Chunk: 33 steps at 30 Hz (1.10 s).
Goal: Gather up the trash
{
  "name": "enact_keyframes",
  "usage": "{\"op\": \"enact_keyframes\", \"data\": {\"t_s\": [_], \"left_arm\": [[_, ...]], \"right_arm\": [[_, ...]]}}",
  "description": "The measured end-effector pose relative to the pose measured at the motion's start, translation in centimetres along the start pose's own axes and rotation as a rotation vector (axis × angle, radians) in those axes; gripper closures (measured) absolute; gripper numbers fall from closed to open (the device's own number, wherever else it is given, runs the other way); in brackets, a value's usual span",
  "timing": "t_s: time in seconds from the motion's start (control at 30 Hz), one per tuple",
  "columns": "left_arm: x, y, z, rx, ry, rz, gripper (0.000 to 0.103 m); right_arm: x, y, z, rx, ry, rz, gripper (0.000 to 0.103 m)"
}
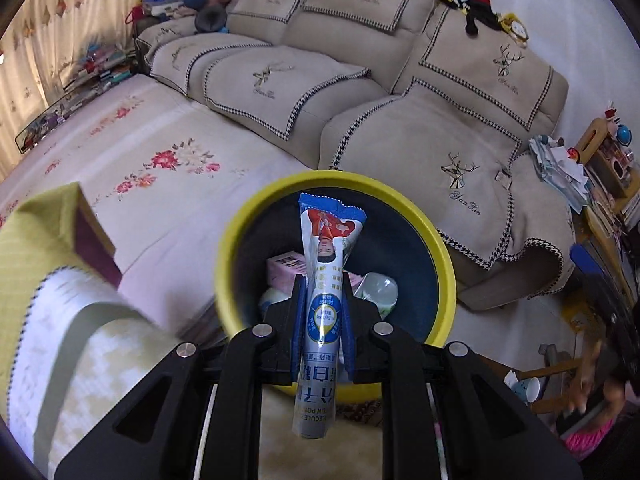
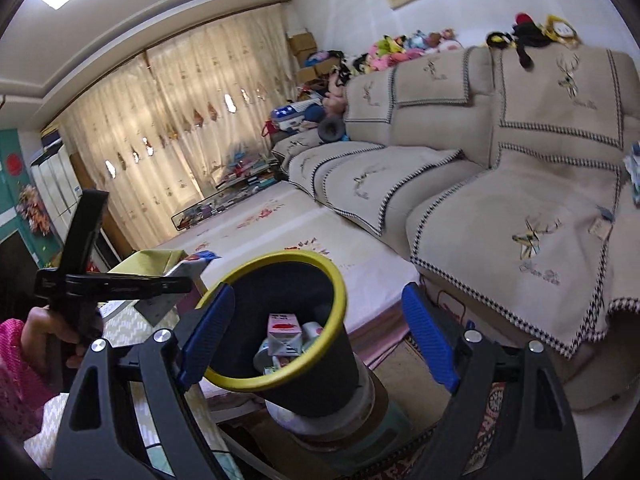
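My left gripper is shut on a long white and blue snack wrapper. The wrapper hangs over the mouth of a dark bin with a yellow rim. A pink carton and other white trash lie inside. In the right wrist view my right gripper is open, its blue pads standing wide on either side of the bin. The left pad overlaps the rim; contact is unclear. The left gripper with the wrapper shows at the left, just beside the rim.
A beige sofa with deer-print covers stands behind the bin. A floral mat lies in front of it. A table with a yellow-green cloth is at the left. A cluttered shelf is at the right. A hand holds the left gripper.
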State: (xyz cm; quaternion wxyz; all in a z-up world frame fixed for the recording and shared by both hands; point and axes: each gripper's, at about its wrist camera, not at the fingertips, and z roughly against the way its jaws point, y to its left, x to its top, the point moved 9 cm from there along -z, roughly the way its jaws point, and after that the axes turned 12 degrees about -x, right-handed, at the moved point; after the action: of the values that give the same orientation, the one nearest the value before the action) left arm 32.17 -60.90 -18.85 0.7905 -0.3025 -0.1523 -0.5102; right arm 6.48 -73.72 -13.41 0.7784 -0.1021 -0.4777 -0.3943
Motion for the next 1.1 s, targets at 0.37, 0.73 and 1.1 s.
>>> {"op": "enact_keyframes", "data": {"t_s": [0.37,0.73,1.1], "left_arm": [[0.5,1.7,-4.5,0.063,-0.031,0.118,0.039],[-6.5,4.2,11.8,0.214,-0.291,0.222,0.005],[-22.6,3.8,29.7,0.566,-0.518,0.343,0.005]], "right_arm": [[0.3,0.2,0.6,0.014,-0.005,-0.009,0.021],[-1.2,6.5,1.7,0.098,0.026,0.128,0.017],[-3.4,16.0,5.2,0.215,0.017,0.324,0.011]]}}
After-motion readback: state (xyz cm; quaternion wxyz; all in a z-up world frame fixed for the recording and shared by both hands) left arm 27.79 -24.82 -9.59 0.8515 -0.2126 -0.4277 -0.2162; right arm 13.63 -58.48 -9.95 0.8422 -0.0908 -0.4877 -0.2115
